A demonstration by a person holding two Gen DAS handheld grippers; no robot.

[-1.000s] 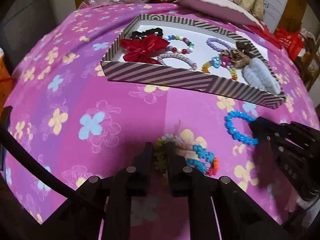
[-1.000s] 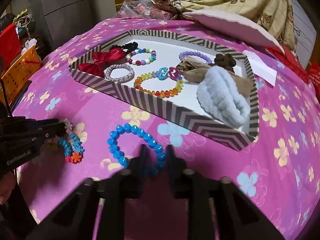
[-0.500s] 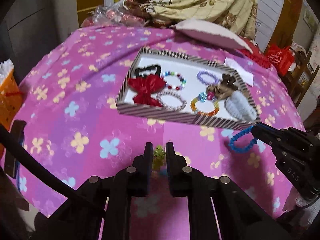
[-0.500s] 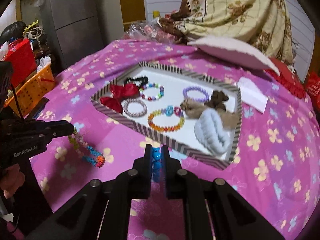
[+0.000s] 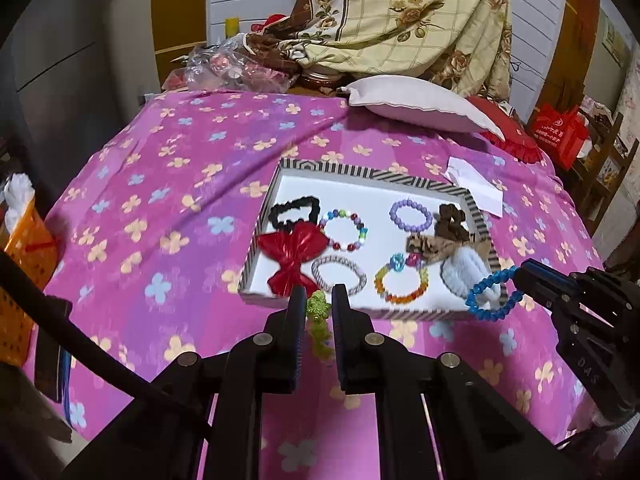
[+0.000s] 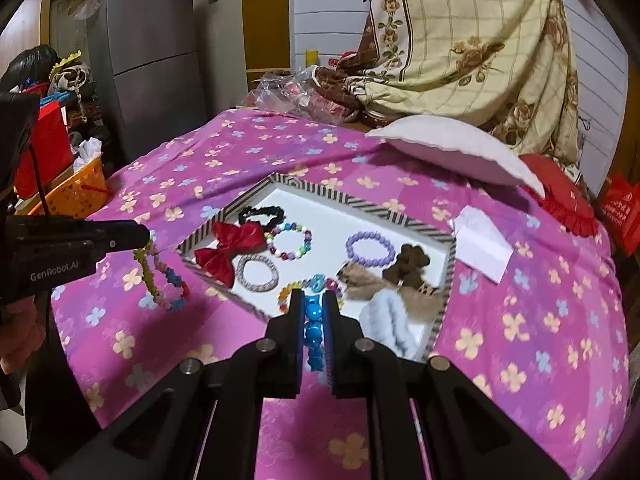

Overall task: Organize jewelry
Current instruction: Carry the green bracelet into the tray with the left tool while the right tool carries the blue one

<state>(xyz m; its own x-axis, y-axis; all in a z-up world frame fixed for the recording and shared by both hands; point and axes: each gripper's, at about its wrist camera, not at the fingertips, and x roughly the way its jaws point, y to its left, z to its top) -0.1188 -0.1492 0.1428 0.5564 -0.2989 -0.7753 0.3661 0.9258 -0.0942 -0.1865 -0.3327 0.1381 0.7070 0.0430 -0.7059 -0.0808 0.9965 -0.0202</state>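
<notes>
Each tool grips a lifted bracelet, left tool (image 5: 316,308) the flower-bead bracelet (image 6: 160,276), right tool (image 6: 313,312) the blue bracelet (image 5: 490,294), ready for the striped tray (image 5: 360,312) ahead.

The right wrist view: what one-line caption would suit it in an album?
Right claw pinches a blue bead bracelet above the striped tray, left claw dangling a multicolored bracelet.

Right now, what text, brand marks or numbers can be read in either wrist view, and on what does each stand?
"GenRobot.AI": white lettering on the side of the left gripper, seen in the right wrist view.
"DAS": embossed on the body of the right gripper; further letters hidden.
Red bag: gold print, too blurred to read.
</notes>
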